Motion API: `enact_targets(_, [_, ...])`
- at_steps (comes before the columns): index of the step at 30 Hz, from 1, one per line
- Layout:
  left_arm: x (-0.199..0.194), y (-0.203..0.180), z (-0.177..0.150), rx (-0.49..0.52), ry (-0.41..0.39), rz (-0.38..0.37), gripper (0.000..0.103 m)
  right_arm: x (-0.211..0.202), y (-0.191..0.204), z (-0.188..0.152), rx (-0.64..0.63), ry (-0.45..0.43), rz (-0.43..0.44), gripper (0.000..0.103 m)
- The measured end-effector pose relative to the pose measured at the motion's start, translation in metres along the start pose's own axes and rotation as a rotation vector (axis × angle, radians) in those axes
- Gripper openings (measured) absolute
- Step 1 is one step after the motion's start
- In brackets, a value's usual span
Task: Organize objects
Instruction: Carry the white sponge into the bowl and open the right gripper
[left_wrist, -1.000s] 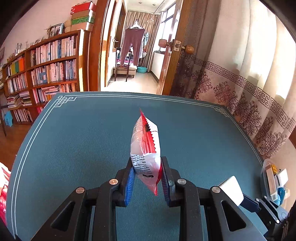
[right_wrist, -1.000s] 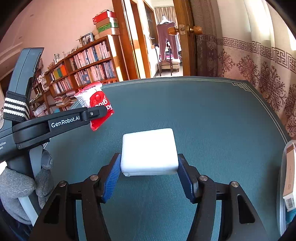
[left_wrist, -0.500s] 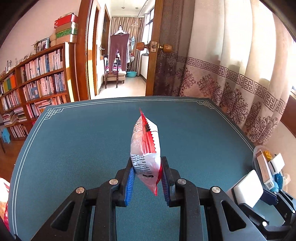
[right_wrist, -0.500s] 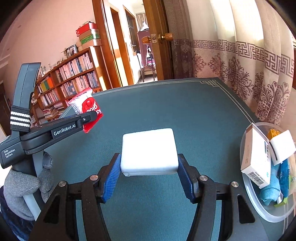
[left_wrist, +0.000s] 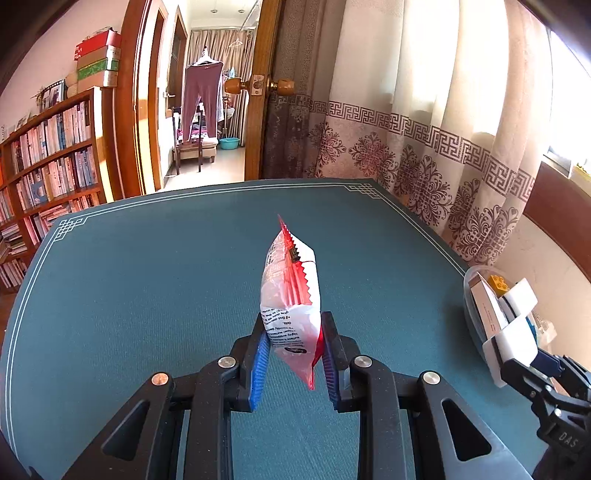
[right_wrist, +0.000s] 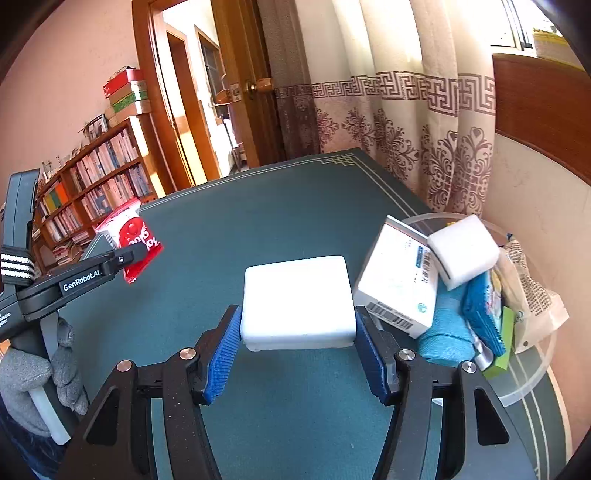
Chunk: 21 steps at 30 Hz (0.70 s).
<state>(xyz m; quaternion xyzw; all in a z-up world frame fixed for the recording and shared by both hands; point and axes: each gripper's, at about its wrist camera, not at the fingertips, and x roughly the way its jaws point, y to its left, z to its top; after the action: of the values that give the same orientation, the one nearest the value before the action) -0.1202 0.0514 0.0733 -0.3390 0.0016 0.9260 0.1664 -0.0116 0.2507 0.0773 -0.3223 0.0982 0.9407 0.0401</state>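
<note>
My left gripper (left_wrist: 293, 363) is shut on a red and white snack packet (left_wrist: 290, 295), held upright above the teal table (left_wrist: 147, 288). The same packet (right_wrist: 131, 236) shows at the left of the right wrist view, in the left gripper (right_wrist: 122, 258) held by a grey-gloved hand (right_wrist: 26, 373). My right gripper (right_wrist: 299, 352) is shut on a white foam block (right_wrist: 297, 301), just left of a clear round tray (right_wrist: 532, 373). The block (left_wrist: 511, 338) also appears at the right edge of the left wrist view, beside the tray (left_wrist: 471, 291).
The tray holds a white barcoded box (right_wrist: 400, 277), a second white foam block (right_wrist: 463, 249), blue cloths (right_wrist: 465, 314), a paper bag (right_wrist: 532, 291) and green items. A patterned curtain (left_wrist: 424, 140) hangs along the table's right side. A bookshelf (left_wrist: 48, 158) and open doorway (left_wrist: 207, 122) lie beyond.
Both grippers have swung to the right with their loads. The tray has come into full view close to the right gripper; the bookshelf has slid toward the left edge.
</note>
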Motion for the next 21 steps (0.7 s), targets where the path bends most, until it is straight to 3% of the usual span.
enact_targets(14, [0.003,-0.023,-0.010,0.056,0.025,-0.030,0.028,-0.031,-0.102,0.005,0.168,-0.059,-0.200,0.061])
enact_targets(21, [0.008,-0.026,-0.013,0.068,0.039,-0.035,0.028,-0.024,-0.142,0.007,0.262,-0.049,-0.235,0.061])
